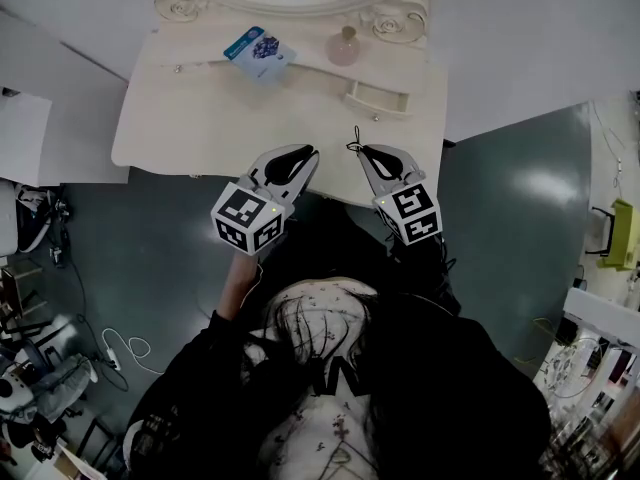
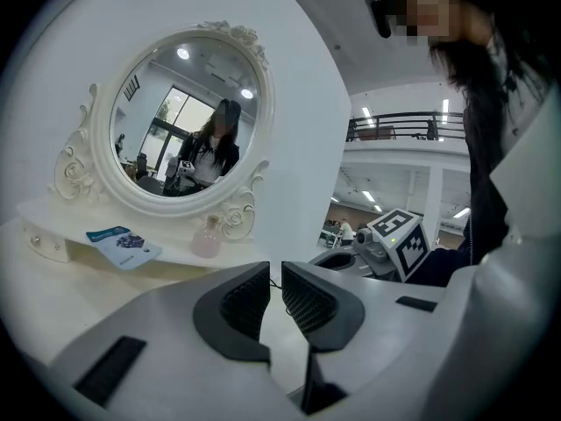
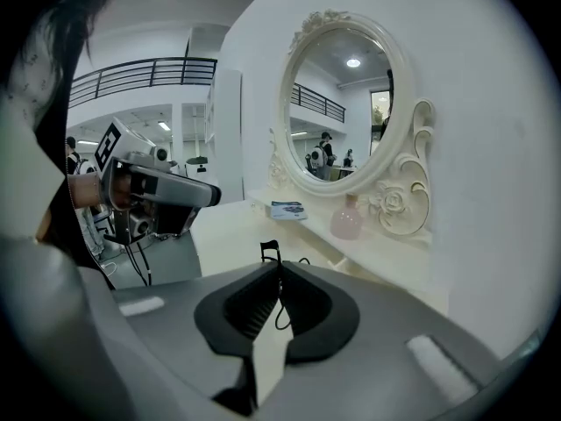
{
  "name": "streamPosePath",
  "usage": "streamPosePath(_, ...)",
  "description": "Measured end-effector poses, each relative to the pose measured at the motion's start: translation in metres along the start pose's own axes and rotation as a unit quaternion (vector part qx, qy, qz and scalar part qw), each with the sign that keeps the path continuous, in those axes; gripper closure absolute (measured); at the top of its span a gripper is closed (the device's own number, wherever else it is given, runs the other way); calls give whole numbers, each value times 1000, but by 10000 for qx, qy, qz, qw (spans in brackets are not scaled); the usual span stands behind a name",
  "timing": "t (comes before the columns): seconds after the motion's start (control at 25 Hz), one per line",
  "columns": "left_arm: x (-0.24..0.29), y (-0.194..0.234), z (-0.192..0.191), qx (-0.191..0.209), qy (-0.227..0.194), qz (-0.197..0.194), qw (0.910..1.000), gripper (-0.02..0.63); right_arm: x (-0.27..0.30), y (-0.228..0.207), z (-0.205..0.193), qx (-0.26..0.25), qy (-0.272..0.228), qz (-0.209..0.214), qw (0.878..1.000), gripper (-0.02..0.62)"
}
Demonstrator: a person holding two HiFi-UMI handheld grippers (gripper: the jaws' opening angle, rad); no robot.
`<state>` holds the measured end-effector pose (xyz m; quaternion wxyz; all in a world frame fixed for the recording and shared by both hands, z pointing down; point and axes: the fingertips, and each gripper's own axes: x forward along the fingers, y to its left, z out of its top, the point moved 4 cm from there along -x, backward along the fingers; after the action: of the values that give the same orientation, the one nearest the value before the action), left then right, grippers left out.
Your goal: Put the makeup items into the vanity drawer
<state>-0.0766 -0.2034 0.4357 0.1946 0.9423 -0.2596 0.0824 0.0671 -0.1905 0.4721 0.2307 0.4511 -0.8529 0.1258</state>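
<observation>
Grippers mid-frame: right gripper pinches thin black wire item — left gripper barely parted, empty.

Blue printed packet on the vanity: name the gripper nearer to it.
Left. The left gripper hovers at the cream vanity's front edge, just right of the flat blue printed packet; the right gripper is farther right, before the small cream drawer.

My head camera looks steeply down on the desk from above. The cameras riding my left tongs and right tongs look low across it toward the mirror. All three share the pink bottle.
</observation>
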Motion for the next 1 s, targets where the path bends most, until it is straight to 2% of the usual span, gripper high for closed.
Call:
streamPosePath(0.44, 29, 17, -1, -54, 251, 192, 9995, 565, 22, -82, -10, -207, 351, -181, 9990, 577)
streamPosePath(0.72, 28, 32, 0, -122, 261, 349, 9990, 565, 55, -109, -18, -614, 874, 74, 9943, 577)
streamPosePath(1.0, 27, 34, -3, -179, 327, 383, 9986, 565, 76, -119, -23, -1207, 1404, 311, 9822, 572)
